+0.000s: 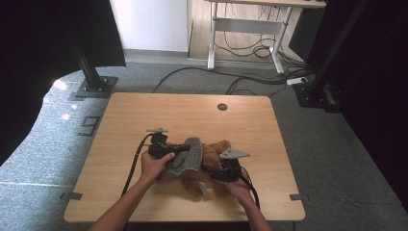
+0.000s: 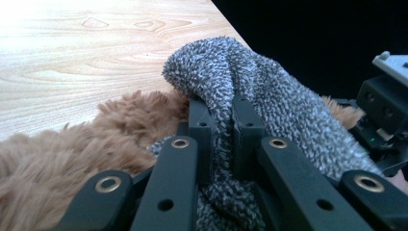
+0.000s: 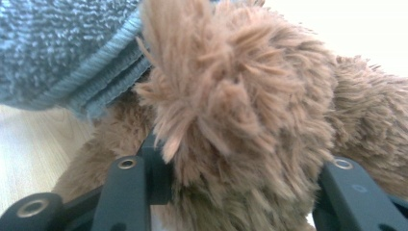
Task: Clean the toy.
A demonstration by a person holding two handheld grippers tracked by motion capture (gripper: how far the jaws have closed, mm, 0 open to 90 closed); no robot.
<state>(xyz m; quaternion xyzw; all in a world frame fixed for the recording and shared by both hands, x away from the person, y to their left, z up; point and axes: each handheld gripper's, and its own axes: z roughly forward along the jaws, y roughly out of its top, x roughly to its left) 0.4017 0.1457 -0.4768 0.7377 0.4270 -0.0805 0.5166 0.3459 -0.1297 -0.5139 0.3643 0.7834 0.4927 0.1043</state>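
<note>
A brown plush toy (image 1: 217, 148) lies on the wooden table (image 1: 192, 110), toward its near side. A grey knitted piece (image 1: 190, 156) is draped over its left part. My left gripper (image 1: 184, 148) reaches in from the left and is shut on this grey knit (image 2: 269, 96), which is pinched between the pads of the left gripper (image 2: 223, 110), with brown fur (image 2: 96, 139) just beside it. My right gripper (image 1: 208, 168) comes from the right and is shut on a furry limb of the toy (image 3: 250, 96), which fills the gap of the right gripper (image 3: 240, 173). The knit's ribbed edge (image 3: 96, 77) sits just above.
The tabletop has a round cable hole (image 1: 222, 106) near its far edge. On the floor behind stand two black frame posts (image 1: 96, 84) (image 1: 312, 91), loose cables (image 1: 231, 79) and a white-legged desk (image 1: 245, 24). Bare wood (image 1: 144, 115) surrounds the toy.
</note>
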